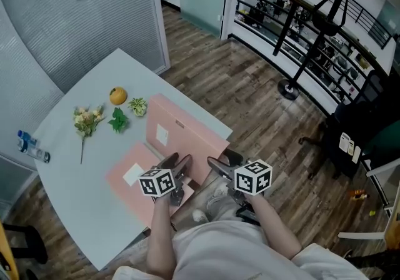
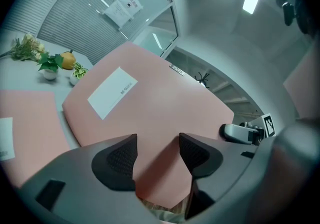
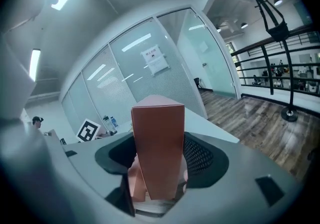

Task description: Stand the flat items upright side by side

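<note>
Raising the first of two folders looks to be the step in hand. The raised pink folder [image 1: 181, 138] stands tilted near the middle of the worktop [image 1: 75, 191], its labelled face leaning back, not yet square on its bottom edge. The right tongs [image 3: 157, 160] are clamped on its narrow edge, the pink spine filling the gap between the pads. The left tongs [image 2: 157, 143] stand apart. The folder's broad face and lower corner show between and just beyond them, but neither pad presses on it, so I judge the right hand carries it alone.

The flat pink folder [image 1: 128, 179] lies label-up at about 8 o'clock from the raised one. Whether the two touch I cannot tell. Well apart at 10 to 11 o'clock sit the flowers [image 1: 87, 119], a green leafy plant [image 1: 118, 120], an orange [image 1: 117, 95] and a small pale plant [image 1: 137, 106]. A bottle [image 1: 31, 146] lies at 9 o'clock by the rim.

To my eye the job is under halfway: one folder half up, one down. The next move calls for the right tongs to bring the folder vertical and test that it balances before easing off. The left tongs then need a jaw under an edge of the flat folder to lift it and stand it close beside the first, faces parallel. A folder this thin may tip once released.
</note>
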Demonstrator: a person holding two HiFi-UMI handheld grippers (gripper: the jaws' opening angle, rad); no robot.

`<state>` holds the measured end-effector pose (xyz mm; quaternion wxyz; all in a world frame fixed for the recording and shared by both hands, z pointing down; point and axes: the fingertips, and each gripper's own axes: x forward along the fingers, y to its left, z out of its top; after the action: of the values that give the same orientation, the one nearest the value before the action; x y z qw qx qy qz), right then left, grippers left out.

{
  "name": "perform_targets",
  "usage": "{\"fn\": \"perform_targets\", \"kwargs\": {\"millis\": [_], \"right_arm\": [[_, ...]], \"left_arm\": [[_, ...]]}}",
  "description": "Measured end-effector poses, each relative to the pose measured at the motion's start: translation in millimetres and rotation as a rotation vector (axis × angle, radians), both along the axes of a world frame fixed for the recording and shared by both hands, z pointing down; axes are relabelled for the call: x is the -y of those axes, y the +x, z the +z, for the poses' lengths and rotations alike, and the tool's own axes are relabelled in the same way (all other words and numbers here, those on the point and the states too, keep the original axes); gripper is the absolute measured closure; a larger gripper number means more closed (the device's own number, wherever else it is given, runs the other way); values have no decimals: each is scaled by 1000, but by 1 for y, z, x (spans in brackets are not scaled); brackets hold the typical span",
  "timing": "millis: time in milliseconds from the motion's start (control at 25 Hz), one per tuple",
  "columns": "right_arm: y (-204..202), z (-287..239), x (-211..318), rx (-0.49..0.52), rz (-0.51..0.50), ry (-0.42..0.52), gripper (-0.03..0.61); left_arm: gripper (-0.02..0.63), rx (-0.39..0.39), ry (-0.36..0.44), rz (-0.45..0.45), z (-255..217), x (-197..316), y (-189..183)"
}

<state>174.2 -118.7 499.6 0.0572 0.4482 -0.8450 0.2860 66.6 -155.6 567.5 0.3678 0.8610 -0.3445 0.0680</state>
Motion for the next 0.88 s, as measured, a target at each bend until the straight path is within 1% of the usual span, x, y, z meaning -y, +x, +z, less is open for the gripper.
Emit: {"fn": "perform_targets", "kwargs": {"millis": [200,320,480,760,880], "right_arm": [[-8,-4,-4,-100,-30,35,275],[-13,-1,-6,-131,-37,40,275],[-17,-3,-7,-168,-41,54,275],[-25,-5,-9,-285,-62,107,275],[-28,-5,-10,-318,-63,130,275]], "left_arm": [[362,-17,-12,-19,1,-1,-3],[362,-13,-20,-31,5,-1,-6],[362,-26,-31,-46,6,-1,-8],[364,-29,-47,-57,9,0,-11],[367,-30,-50,-60,9,-1,-12]]}}
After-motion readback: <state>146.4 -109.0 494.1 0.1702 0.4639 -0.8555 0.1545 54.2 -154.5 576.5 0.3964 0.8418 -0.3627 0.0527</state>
